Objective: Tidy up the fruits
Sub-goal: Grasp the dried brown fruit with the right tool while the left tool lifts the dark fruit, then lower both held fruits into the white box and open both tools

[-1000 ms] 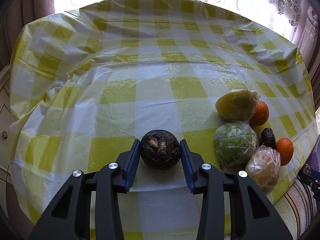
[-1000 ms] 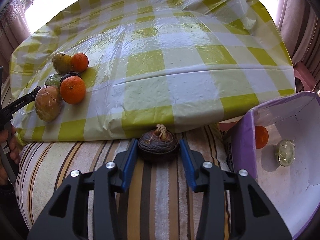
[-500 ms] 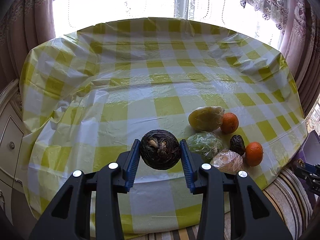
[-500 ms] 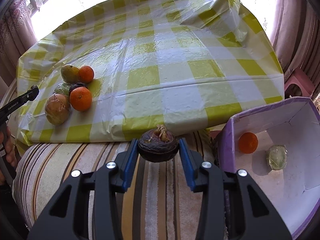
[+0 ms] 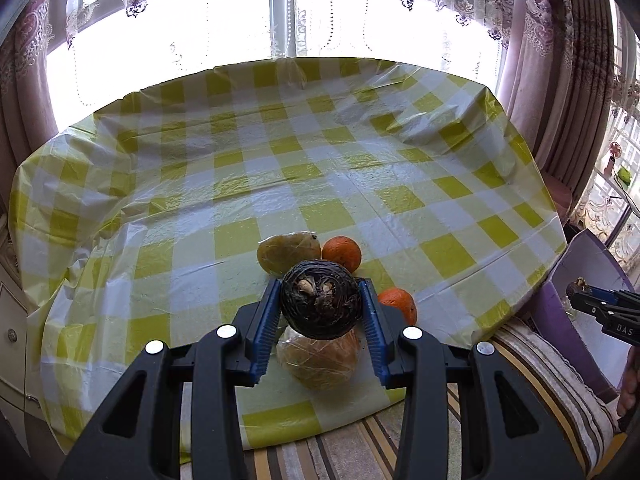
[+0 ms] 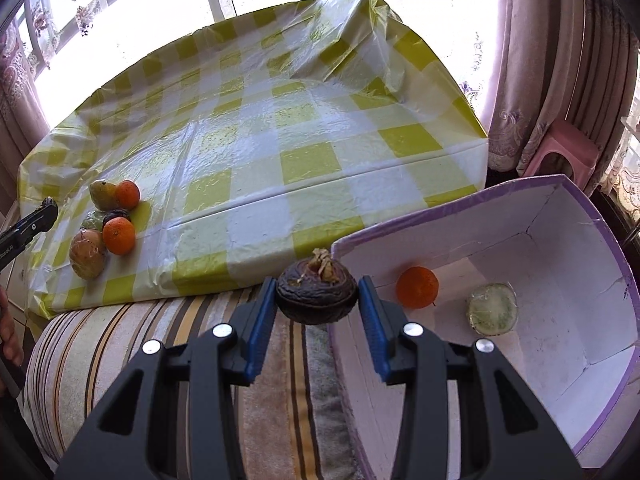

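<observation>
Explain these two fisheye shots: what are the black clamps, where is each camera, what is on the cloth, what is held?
There is no robot arm here. A person holds a two-finger clamp in each hand, and each clamp has a camera looking forward along its fingers.

In the left wrist view, the left gripper is shut on a dark wrinkled round fruit, held above the yellow-and-white checked tablecloth.

In the right wrist view, the right gripper is shut on a second dark wrinkled fruit with a dry stalk, beside the rim of the purple-edged white box.

On the cloth lies a cluster of loose oranges and plastic-wrapped fruits. The box holds an orange and a wrapped pale green fruit.
</observation>
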### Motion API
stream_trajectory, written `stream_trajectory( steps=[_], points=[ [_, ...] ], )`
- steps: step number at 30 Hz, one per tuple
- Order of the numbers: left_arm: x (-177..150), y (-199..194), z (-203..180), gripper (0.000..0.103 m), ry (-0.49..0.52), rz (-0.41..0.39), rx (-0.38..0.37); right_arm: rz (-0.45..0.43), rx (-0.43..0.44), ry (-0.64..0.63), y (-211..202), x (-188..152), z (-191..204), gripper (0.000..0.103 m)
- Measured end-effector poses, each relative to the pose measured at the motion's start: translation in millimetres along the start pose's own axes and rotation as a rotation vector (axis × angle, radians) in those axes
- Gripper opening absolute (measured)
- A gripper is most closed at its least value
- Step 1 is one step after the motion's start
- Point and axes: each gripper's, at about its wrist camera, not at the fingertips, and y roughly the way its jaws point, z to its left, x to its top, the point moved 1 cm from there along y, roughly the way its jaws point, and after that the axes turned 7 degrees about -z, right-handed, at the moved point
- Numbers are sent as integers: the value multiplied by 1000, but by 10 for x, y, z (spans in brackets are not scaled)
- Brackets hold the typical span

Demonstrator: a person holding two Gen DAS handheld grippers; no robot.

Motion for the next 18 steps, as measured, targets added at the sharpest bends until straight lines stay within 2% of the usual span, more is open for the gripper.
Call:
stream_trajectory(
  steps=[9, 18],
  points=[
    [38, 135, -775, 38, 105, 22, -137, -32, -89, 79, -102, 27, -617, 42],
    [117, 268, -1660, 38, 236, 44, -292, -23, -141, 130, -66, 58, -1077, 42]
  ],
)
